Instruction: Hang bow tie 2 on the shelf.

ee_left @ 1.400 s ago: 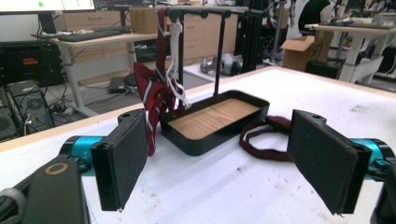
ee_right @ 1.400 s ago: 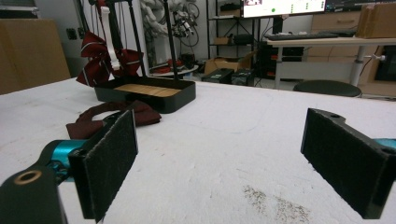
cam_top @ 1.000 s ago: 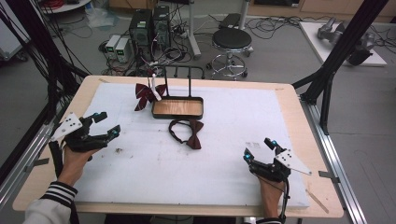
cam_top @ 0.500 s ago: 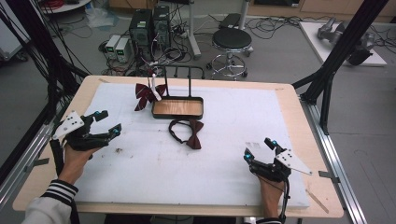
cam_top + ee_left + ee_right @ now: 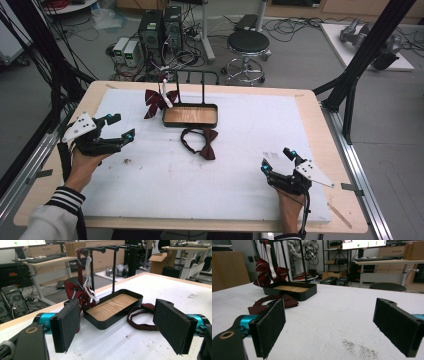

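Observation:
A black stand with a wooden-floored tray [image 5: 190, 116] [image 5: 112, 306] [image 5: 289, 290] sits at the back middle of the white mat. A dark red bow tie [image 5: 157, 99] [image 5: 78, 293] [image 5: 267, 272] hangs on a white strap from the stand's rail. A second dark red bow tie [image 5: 201, 142] [image 5: 141, 315] [image 5: 273, 303] lies flat on the mat just in front of the tray. My left gripper [image 5: 120, 127] [image 5: 120, 327] is open at the mat's left, aimed at the stand. My right gripper [image 5: 277, 158] [image 5: 329, 325] is open near the front right, its jaws holding nothing.
The mat [image 5: 240, 165] covers a wooden table [image 5: 322, 135]. Beyond the far edge are computer towers [image 5: 161, 25], a round stool [image 5: 248, 42] and cables on the floor. Black frame posts [image 5: 357, 65] rise at both sides of the table.

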A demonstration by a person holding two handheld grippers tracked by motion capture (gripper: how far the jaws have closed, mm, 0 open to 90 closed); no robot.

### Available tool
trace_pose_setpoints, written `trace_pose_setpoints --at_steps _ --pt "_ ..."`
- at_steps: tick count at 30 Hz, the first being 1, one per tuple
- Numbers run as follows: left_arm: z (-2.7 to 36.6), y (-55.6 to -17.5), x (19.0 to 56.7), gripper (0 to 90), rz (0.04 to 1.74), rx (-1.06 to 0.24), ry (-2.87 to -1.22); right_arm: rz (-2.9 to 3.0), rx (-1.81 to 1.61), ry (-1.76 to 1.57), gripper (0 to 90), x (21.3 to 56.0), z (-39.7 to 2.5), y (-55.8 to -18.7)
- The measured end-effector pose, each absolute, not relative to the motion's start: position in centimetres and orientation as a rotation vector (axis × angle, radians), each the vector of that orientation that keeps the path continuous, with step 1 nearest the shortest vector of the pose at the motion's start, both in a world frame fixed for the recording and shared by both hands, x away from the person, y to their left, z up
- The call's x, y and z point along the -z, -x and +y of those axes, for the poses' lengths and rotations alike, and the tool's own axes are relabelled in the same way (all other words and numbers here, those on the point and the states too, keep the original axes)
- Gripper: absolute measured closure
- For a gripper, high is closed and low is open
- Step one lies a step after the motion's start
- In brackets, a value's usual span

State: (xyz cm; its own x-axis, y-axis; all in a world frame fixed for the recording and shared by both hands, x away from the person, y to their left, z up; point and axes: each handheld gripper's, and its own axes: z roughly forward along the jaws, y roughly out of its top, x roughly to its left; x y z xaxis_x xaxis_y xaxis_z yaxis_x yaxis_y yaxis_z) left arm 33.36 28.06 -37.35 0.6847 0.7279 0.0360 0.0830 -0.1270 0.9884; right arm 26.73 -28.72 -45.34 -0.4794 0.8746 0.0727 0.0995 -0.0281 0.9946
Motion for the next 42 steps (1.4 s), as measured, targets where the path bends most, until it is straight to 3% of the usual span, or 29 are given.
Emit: trace_pose_setpoints --at_steps 42 --pt "17.3 -37.3 35.8 22.0 0.677 -0.401 -1.965 1.617 -1.582 -1.045 10.2 45.3 -28.8 -26.7"
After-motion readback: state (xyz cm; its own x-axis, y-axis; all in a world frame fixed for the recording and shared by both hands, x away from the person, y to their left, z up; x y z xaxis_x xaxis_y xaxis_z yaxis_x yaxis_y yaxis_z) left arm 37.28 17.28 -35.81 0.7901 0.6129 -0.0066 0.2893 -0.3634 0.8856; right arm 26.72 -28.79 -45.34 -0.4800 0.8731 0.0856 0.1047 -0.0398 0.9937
